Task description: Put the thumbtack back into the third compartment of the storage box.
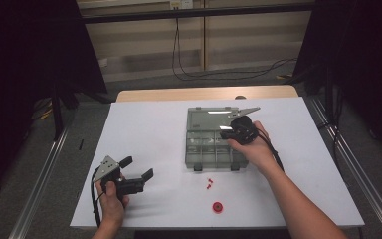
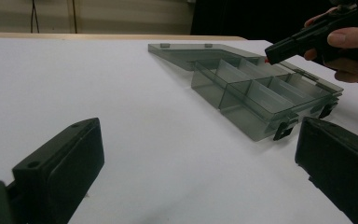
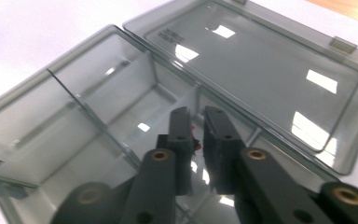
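1. White tabletop [image 1: 154,134] fills most of the scene, with dark curtains at both sides and a pale wall behind.
2. On it, right of the middle, lies a smoky transparent compartment box [image 1: 201,149], its hinged lid [image 1: 206,118] folded flat open at the far side and two latches at the near edge.
3. At the box's right end the right gripper [image 1: 231,130] points down into a compartment beside the lid hinge; its jaws are nearly pressed together, with a small red piece [image 3: 195,143] glimpsed in the narrow slit between them. Whether the pads pinch it I cannot tell.
4. Well apart, near the table's front left corner, the left gripper [image 1: 138,168] rests with jaws spread wide, holding nothing.
5. Just before the box lie two small red pieces [image 1: 210,183].
6. Nearer the front edge sits a red ring-shaped part [image 1: 218,207].
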A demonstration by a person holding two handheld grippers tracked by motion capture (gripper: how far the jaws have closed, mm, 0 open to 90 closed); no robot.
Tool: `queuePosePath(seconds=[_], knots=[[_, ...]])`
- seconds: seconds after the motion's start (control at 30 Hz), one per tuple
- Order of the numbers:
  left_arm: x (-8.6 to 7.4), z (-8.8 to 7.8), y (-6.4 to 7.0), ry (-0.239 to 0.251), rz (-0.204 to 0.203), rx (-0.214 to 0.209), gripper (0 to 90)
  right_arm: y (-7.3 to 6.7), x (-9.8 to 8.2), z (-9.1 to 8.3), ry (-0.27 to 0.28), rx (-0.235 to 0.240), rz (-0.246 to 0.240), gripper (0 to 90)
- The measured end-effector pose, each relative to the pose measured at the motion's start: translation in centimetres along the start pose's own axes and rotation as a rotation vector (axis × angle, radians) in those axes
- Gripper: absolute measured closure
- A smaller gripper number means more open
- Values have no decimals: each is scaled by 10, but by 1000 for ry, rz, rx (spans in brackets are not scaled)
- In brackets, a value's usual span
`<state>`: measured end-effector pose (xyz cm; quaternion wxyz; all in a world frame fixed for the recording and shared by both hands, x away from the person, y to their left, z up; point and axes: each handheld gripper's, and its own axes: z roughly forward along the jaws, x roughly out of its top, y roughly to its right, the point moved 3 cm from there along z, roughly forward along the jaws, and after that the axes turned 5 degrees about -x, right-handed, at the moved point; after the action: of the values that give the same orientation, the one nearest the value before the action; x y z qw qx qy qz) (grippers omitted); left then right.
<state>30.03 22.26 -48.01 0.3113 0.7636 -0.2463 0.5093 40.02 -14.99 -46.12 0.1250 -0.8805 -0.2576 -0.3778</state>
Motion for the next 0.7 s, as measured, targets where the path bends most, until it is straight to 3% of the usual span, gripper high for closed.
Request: queuePosePath(seconds=[0.13, 0.17, 0.2, 0.23, 0.27, 0.37, 0.43, 0.7], knots=[[0, 0, 0, 0, 0, 0, 11, -1, -2, 2, -26, 4, -12, 842], [0, 0, 0, 0, 1, 0, 11, -1, -2, 4, -32, 0, -7, 766], [0, 0, 0, 0, 1, 0, 12, -1, -2, 4, -32, 0, -7, 766], [0, 0, 0, 0, 1, 0, 12, -2, -2, 4, -35, -2, 2, 671], [0, 0, 0, 0, 1, 0, 11, -1, -2, 5, -27, -3, -4, 663], [0, 0, 0, 0, 0, 0, 11, -2, -3, 5, -28, -4, 7, 710], [0, 0, 0, -1, 1, -2, 11, -5, -5, 5, -27, 8, -8, 818], [0, 0, 0, -2, -1, 0, 12, -8, -8, 7, -30, -2, -43, 846]])
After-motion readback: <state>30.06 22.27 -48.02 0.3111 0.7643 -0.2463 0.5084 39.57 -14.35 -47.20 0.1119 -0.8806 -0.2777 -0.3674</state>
